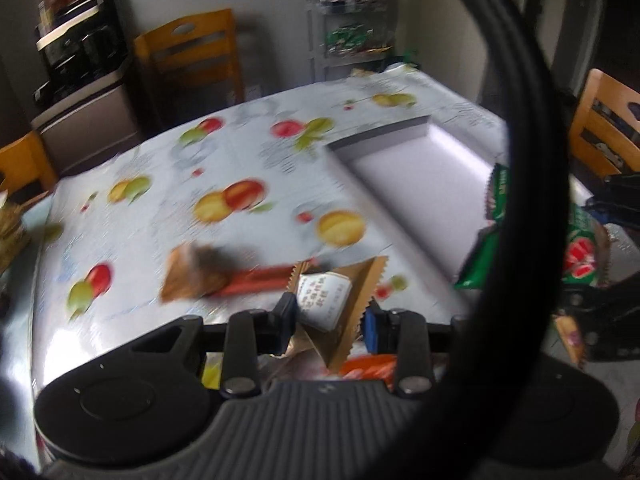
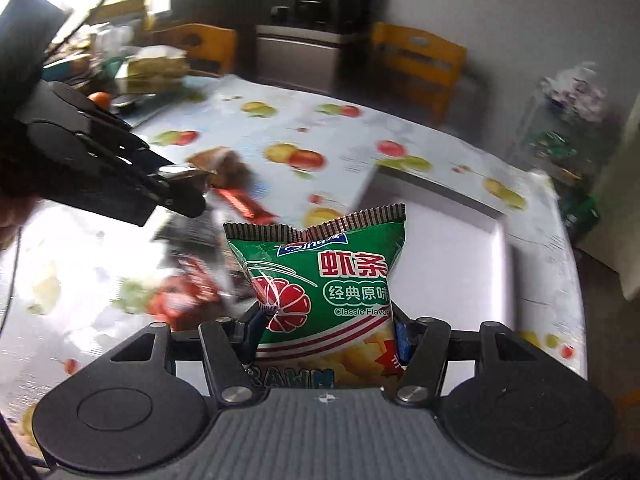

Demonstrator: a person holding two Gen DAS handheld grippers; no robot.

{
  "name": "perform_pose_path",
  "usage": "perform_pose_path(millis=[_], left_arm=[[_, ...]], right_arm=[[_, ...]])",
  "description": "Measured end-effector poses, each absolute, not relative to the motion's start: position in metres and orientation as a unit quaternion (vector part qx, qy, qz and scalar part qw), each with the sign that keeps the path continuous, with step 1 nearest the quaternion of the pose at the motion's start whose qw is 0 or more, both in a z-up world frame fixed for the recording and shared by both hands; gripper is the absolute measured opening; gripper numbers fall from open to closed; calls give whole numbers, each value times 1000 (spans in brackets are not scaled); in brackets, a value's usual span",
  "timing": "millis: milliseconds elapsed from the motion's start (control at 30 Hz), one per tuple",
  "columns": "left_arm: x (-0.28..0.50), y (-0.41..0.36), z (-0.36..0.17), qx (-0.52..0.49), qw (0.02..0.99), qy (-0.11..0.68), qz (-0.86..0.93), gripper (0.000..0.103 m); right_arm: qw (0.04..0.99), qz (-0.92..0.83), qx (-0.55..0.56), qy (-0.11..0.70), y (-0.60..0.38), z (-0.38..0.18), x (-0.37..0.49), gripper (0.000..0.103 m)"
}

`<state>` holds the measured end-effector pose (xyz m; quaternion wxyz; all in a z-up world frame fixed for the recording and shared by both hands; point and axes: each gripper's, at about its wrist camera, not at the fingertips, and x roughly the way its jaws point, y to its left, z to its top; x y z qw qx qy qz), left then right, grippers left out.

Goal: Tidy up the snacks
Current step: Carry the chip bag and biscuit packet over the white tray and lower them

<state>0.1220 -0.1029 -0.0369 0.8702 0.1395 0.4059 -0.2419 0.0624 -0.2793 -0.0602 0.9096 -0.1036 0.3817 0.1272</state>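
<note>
Fruit-printed oilcloth covers the surface (image 1: pixel 240 152) in front of you, with wooden chairs (image 1: pixel 192 52) and a dark appliance cabinet (image 1: pixel 84 80) along the grey wall behind.

On the left of the cloth a brown wrapped snack (image 1: pixel 196 278) lies touching a red bar (image 1: pixel 256 282). Just right of them, your left tongs (image 1: pixel 330 314) are clamped on a small gold sawtooth-edged packet (image 1: pixel 340 300), its white label facing you, lifted off the cloth.

Further right sits a shallow white tray (image 1: pixel 420 176); its floor looks bare in the left wrist view.

Your right tongs (image 2: pixel 326 332) grip a green prawn-stick bag (image 2: pixel 324 280) by its lower half, held upright with the crimped top edge up, in front of the tray (image 2: pixel 460 248). In the right wrist view your left tongs (image 2: pixel 180 188) appear at the far left. A thick black cable (image 1: pixel 516 160) arcs across the right side of the left wrist view.
</note>
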Motion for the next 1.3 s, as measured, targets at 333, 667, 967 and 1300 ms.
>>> perform_pose_path(millis=[333, 667, 967, 1300], left_arm=[[117, -198, -40, 157, 861, 399, -274, 30], [119, -250, -77, 156, 857, 414, -264, 31], [121, -269, -108, 153, 847, 444, -250, 31], [94, -265, -120, 134, 834, 470, -255, 31]], right_arm=[[913, 60, -58, 398, -344, -83, 73, 59], [910, 53, -49, 409, -366, -113, 99, 59], [900, 74, -104, 416, -363, -136, 97, 60], [892, 87, -136, 423, -363, -138, 66, 61]])
